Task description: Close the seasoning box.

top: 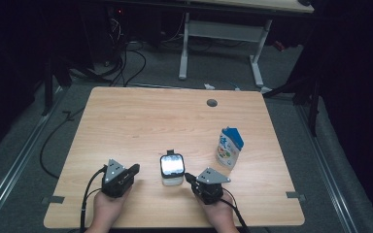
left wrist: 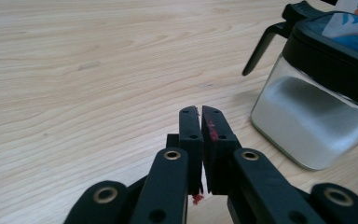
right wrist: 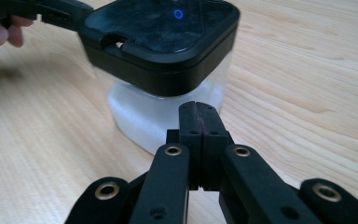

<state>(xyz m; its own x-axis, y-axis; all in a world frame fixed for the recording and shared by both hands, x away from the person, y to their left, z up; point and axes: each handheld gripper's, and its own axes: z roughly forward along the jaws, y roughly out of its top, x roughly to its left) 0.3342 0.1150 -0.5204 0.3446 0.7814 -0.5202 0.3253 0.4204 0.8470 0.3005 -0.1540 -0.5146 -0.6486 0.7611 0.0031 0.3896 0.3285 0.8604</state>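
A jar (top: 172, 170) stands upright near the table's (top: 141, 116) front edge, between the two grippers. It is a squarish clear container with white powder in the lower part and a black lid (right wrist: 161, 39). Its long axis runs vertically, lid up. In the high view a small black tab (top: 170, 152) juts from the lid toward 12 o'clock, away from the person; in the left gripper view the same part shows as a thin black handle (left wrist: 261, 46) sloping down off the lid's corner.

The left gripper (top: 137, 169) sits at 9 o'clock of the jar, a little apart from it, aimed roughly toward 2 o'clock. Its jaws are pressed nearly together with a hairline gap, holding nothing; red smears mark the pads (left wrist: 213, 131).

The right gripper (top: 186, 175) lies at 4 o'clock of the jar, its tip just beside the jar's base, jaws pressed together and empty.

A carton (top: 229, 147) with a blue top stands upright at 2 o'clock of the jar, well apart.
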